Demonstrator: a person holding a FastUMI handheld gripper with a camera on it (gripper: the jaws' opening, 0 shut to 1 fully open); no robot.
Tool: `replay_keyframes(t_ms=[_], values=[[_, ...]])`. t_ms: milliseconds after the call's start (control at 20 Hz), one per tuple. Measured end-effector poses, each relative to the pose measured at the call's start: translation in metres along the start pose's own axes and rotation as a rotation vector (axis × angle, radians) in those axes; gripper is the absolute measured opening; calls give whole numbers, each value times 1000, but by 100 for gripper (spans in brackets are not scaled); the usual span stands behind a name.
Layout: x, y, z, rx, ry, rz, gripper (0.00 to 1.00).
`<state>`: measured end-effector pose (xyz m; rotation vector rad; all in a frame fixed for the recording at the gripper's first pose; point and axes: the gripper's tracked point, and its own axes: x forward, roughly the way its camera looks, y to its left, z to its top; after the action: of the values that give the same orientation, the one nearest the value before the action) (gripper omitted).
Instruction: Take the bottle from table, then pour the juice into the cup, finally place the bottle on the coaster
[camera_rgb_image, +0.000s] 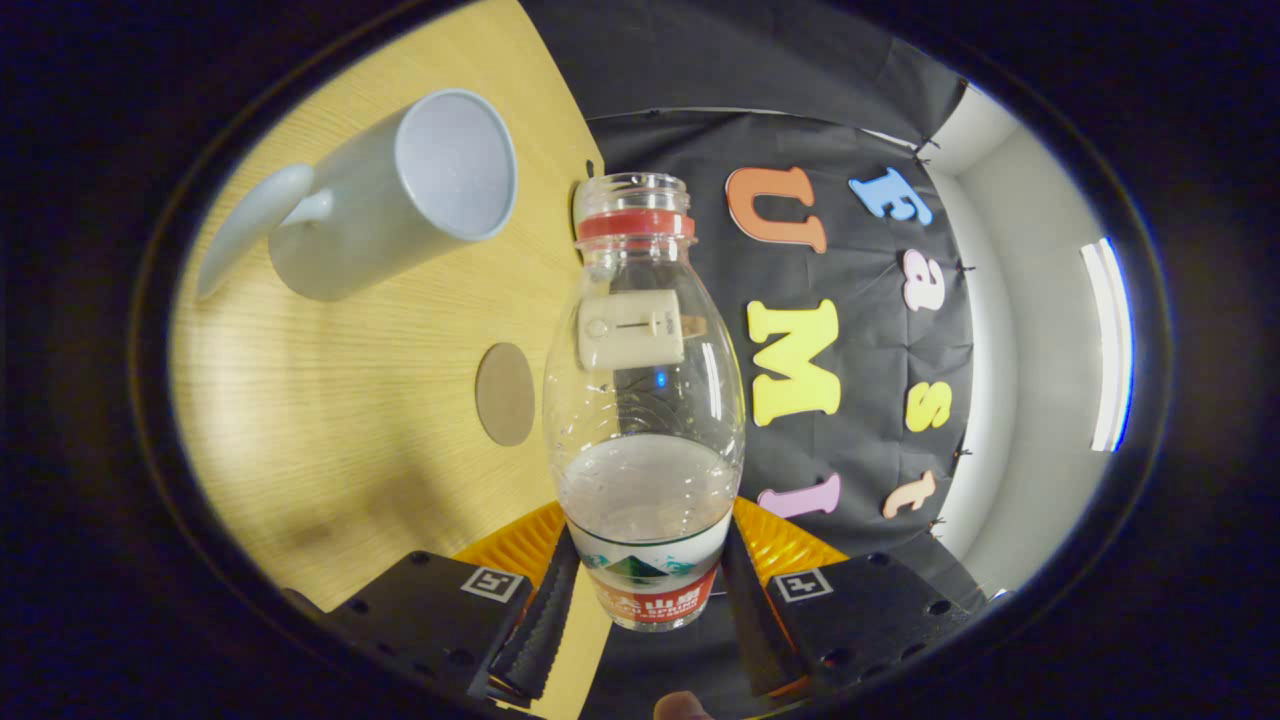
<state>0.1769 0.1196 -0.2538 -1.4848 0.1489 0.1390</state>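
My gripper is shut on a clear plastic bottle, both fingers pressing on its labelled lower part. The bottle has no cap, a red ring under its open mouth, and a little cloudy liquid pooled low near the fingers. It is held up off the wooden table, and the whole scene appears rolled sideways. A pale grey-blue mug with a handle stands on the table beyond the fingers, its open mouth facing the bottle's neck, apart from it. A round brown coaster lies on the table beside the bottle's middle.
The table's edge runs just behind the bottle, with the booth's black cloth wall beyond it. A small cream-coloured box shows through the bottle's upper part. A bright light strip glows on the white wall.
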Motion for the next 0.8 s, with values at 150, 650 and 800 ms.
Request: replay_keyframes(t_ms=[150,650,800], values=[[-1,-2,1,-37,0,2,76],[1,-6,9,-173,-6,-9,76],[1,-8,10,-216,-10,-18,76]])
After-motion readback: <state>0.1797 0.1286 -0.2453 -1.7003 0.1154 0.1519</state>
